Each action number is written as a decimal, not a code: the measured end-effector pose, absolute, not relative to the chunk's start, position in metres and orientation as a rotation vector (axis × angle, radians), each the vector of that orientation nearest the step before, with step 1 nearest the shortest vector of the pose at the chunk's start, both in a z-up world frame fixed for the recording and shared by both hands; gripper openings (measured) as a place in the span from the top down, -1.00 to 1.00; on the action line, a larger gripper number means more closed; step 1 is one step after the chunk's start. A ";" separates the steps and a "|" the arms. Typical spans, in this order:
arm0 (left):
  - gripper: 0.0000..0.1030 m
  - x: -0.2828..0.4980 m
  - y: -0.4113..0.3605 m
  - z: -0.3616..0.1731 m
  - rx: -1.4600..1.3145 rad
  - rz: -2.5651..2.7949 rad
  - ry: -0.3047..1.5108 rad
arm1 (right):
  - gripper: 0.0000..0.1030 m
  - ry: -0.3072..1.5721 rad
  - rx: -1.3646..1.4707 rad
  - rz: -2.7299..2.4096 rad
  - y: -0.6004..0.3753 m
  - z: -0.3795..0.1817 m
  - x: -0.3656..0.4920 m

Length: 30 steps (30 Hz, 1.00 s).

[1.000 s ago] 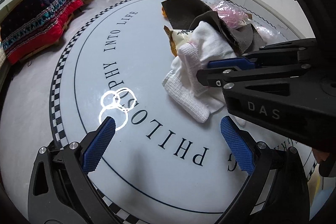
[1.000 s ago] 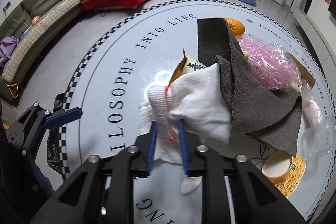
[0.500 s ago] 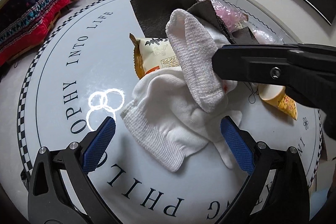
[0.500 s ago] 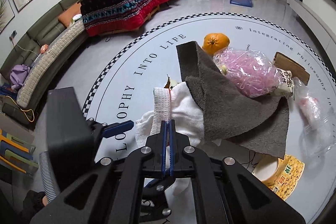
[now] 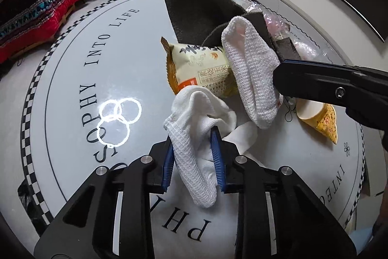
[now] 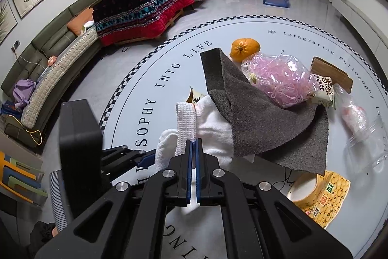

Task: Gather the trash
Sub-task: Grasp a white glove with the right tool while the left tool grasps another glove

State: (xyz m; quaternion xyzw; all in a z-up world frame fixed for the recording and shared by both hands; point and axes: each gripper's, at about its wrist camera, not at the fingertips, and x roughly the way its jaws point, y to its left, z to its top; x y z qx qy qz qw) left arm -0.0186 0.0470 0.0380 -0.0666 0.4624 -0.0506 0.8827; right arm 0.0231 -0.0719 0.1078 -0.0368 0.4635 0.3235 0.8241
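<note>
Two white socks lie among trash on the round lettered table [image 5: 72, 94]. My left gripper [image 5: 192, 147] points down at the nearer white sock [image 5: 194, 162]. Its jaws are closing, and the blue pads pinch the sock's bunched middle. My right gripper [image 6: 194, 145] is shut on the ribbed cuff of the other white sock [image 6: 185, 120] and holds it lifted. In the left wrist view that sock [image 5: 252, 74] hangs from the right gripper's tip [image 5: 278, 86]. A tan snack wrapper [image 5: 201, 67] lies behind the socks. A grey cloth [image 6: 254, 118] drapes over the lifted sock.
An orange [image 6: 245, 46], a pink plastic bag [image 6: 278, 79], a cardboard piece [image 6: 332, 71], a clear plastic jar [image 6: 368, 147] and a yellow paper cup [image 6: 320, 193] crowd the table's right side. A sofa [image 6: 48, 64] and a quilted low table [image 6: 145, 9] stand beyond.
My left jaws went from wide open to closed around the nearer sock. The right gripper clamped the other sock's cuff and raised it, uncovering the snack wrapper.
</note>
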 end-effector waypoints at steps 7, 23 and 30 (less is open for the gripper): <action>0.46 -0.048 0.058 0.075 -0.150 -0.081 0.893 | 0.94 0.935 -0.080 0.688 -0.073 0.137 -0.001; -0.69 -0.064 0.060 0.067 -0.122 -0.041 0.883 | 0.99 0.881 -0.072 0.681 -0.079 0.168 -0.027; -0.69 -0.054 0.062 0.060 -0.120 -0.035 0.906 | 0.98 0.975 -0.046 0.657 -0.093 0.121 -0.015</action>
